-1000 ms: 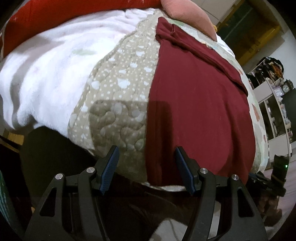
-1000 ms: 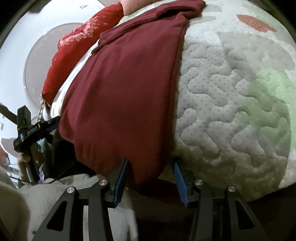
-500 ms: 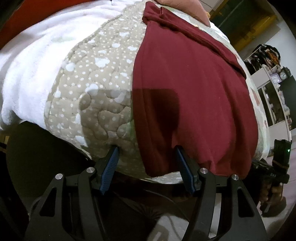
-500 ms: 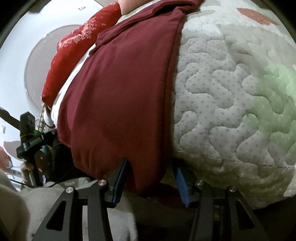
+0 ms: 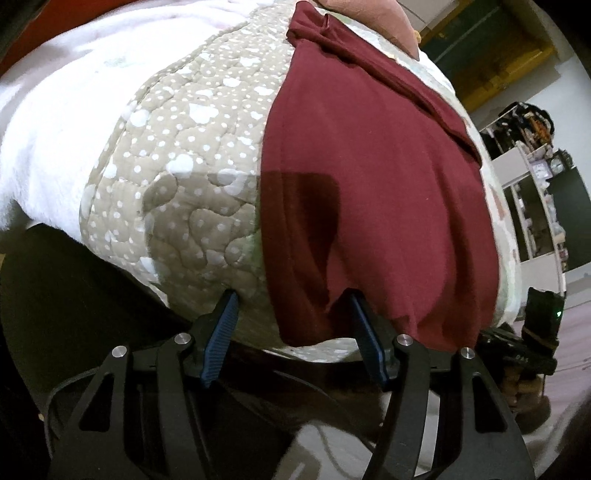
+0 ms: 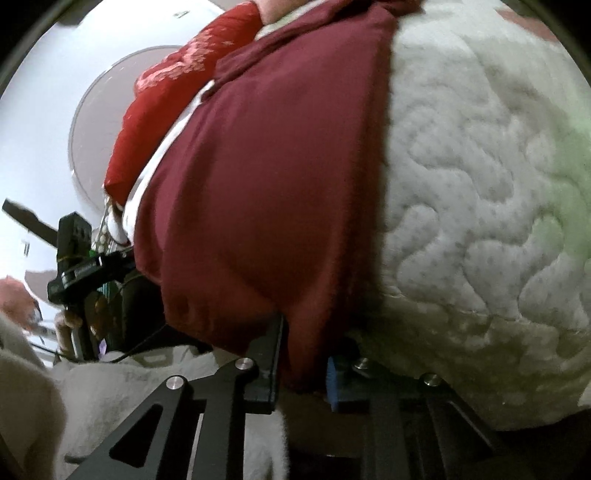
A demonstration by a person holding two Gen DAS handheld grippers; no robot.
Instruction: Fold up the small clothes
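A maroon garment (image 5: 369, 184) lies flat on a quilted bed cover (image 5: 177, 166), its hem hanging over the near edge. My left gripper (image 5: 291, 299) straddles the hem's left corner. Its jaws stand wide and are closing slightly; the cloth drapes over the right finger (image 5: 364, 332) but is not pinched. In the right wrist view the same garment (image 6: 277, 184) hangs over the cover (image 6: 480, 184). My right gripper (image 6: 306, 343) is closing on the hem's right corner, and the cloth is bunched between its pads.
A white fleece blanket (image 5: 74, 110) covers the bed's left side. A pink pillow (image 5: 369, 18) and a red pillow (image 6: 166, 92) lie at the far end. White shelves (image 5: 535, 203) stand to the right. Below the bed edge it is dark.
The right gripper's jaws have narrowed from a wide gap onto the garment's right hem corner. Both grippers have edged closer to the hem. The left jaws look almost the same.
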